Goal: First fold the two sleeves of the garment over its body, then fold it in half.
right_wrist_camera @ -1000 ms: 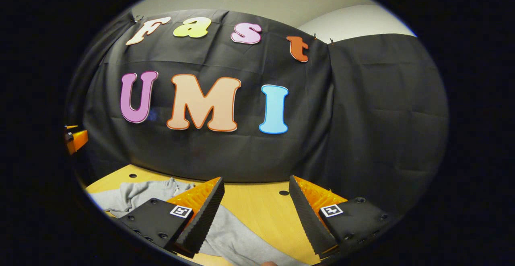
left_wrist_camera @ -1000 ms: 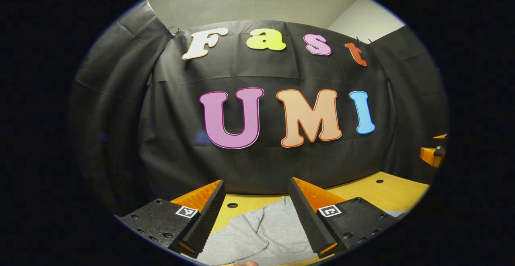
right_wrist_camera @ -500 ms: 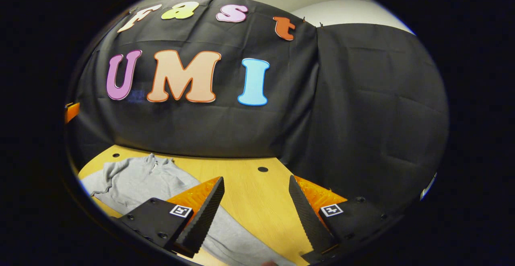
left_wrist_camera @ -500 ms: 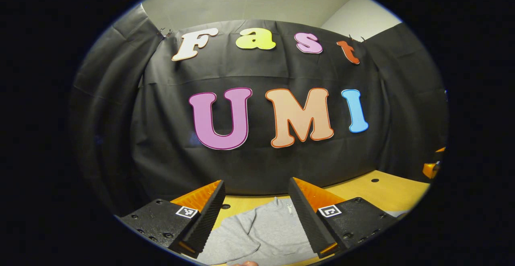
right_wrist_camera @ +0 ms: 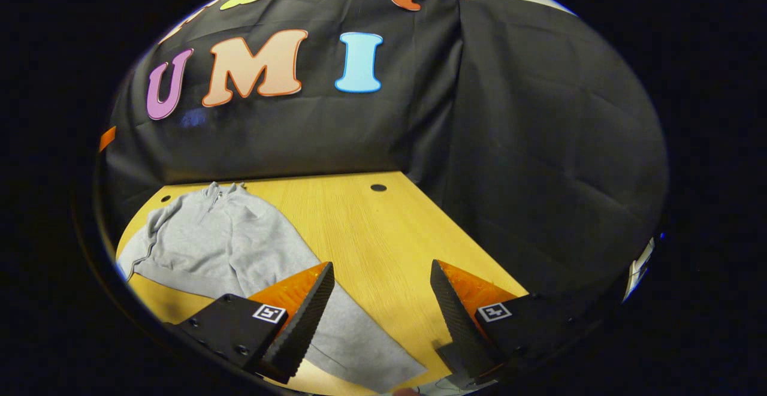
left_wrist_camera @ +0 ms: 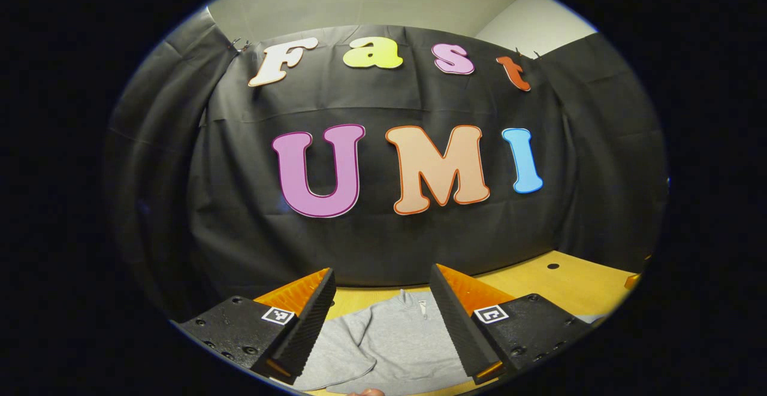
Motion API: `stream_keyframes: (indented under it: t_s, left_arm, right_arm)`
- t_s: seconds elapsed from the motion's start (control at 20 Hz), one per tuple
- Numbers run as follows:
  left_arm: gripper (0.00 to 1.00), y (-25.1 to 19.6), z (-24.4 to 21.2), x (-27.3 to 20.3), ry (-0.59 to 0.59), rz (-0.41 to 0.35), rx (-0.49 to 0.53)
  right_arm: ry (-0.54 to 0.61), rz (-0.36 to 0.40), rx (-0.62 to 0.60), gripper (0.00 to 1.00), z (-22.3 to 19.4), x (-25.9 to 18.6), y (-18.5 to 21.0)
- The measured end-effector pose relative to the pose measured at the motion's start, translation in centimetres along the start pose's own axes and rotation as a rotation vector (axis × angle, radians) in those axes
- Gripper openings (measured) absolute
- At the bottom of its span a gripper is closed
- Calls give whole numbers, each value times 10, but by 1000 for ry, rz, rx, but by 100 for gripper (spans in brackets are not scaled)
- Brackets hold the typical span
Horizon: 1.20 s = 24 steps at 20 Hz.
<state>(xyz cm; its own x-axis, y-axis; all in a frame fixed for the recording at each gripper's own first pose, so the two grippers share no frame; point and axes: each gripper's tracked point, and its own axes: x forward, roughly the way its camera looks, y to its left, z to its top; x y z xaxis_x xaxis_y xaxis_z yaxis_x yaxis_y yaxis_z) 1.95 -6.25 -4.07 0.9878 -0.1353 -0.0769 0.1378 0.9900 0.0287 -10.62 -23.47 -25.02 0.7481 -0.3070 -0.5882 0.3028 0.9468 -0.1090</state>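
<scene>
Grey fabric, the garment (left_wrist_camera: 389, 342), lies on the wooden table (left_wrist_camera: 557, 285) below the left gripper (left_wrist_camera: 381, 324), seen between its two fingers, which stand wide apart with nothing held. In the left gripper view the garment's collar end, with a short zip, points toward the black cloth wall (left_wrist_camera: 383, 234), and a fold of cloth lies over the body at the left. A fingertip of the person's hand (left_wrist_camera: 365, 392) peeks in at the bottom edge. A hole in the table shows far right.

The right gripper view looks down more steeply and takes in much more of the table (right_wrist_camera: 383, 228). There the garment (right_wrist_camera: 222, 246) lies at the left, collar toward the wall (right_wrist_camera: 539, 144), and one sleeve (right_wrist_camera: 359, 348) runs out to the right, passing behind the left finger and ending in the gap of the right gripper (right_wrist_camera: 381, 324). That gripper's fingers are also spread wide, above the sleeve and gripping nothing. Two holes in the table show near the wall.
</scene>
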Motion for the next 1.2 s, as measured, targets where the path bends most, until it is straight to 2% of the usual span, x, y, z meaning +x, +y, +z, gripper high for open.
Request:
stream_keyframes:
  t_s: [0.25, 0.55, 1.05, 1.2]
  left_arm:
    - [93, -6, -1, 0, 8, -6, 5]
    - [93, -17, -1, 3, 15, -17, 14]
    - [93, -45, -5, 2, 35, -28, 20]
    - [93, -51, -6, 1, 40, -19, 21]
  right_arm:
    - [137, -1, 26, 100, -56, 5, -17]
    - [266, 31, 7, 100, -114, -2, -18]
    - [412, 73, 1, 100, -170, -6, -25]
    - [435, 94, 44, 100, -175, -4, -23]
